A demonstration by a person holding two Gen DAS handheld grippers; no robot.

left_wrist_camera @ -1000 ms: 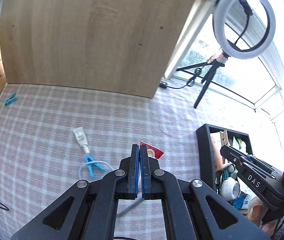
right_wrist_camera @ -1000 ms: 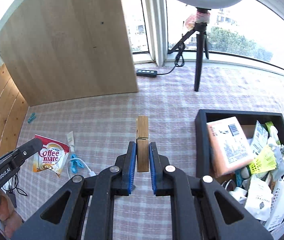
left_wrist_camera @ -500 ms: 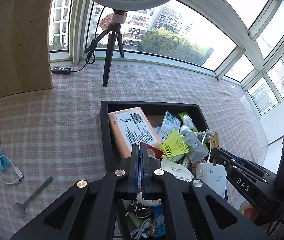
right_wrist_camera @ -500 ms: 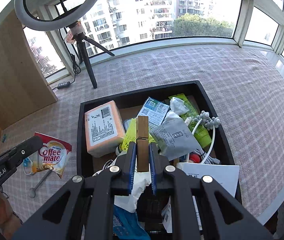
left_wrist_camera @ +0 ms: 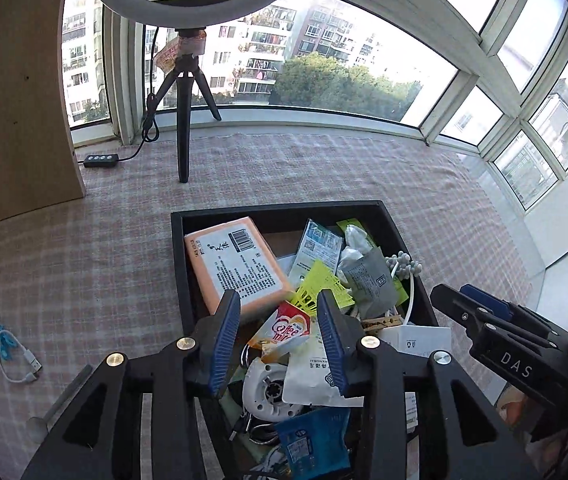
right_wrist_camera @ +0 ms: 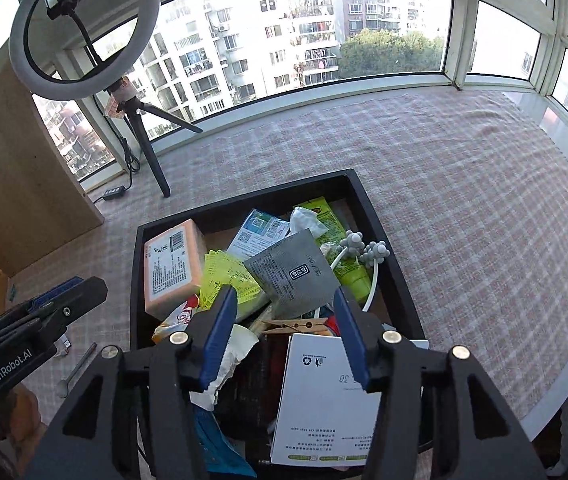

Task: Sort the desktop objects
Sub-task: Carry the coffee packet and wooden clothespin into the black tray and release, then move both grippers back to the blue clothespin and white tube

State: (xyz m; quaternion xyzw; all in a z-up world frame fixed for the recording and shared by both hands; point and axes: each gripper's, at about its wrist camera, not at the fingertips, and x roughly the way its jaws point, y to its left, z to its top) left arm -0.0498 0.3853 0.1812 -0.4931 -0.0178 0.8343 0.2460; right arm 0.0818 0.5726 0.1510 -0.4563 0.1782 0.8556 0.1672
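Two claws, both opening over a black tray (left_wrist_camera: 178, 264): left claw (left_wrist_camera: 278, 312) frames a Coffee-mate sachet (left_wrist_camera: 285, 330), apparently released; right claw (right_wrist_camera: 284, 312) frames a wooden clothespin (right_wrist_camera: 297, 325).

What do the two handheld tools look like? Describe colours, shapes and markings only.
Both are matte black plastic with open triangular cutouts and round brass-coloured rivets. Each ends in two flat fingers faced with blue ribbed pads. The left tool carries white "GenRobot.AI" lettering on its side, seen from the right wrist view. The right tool shows white "DAS" lettering in the left wrist view. No sleeves are visible.
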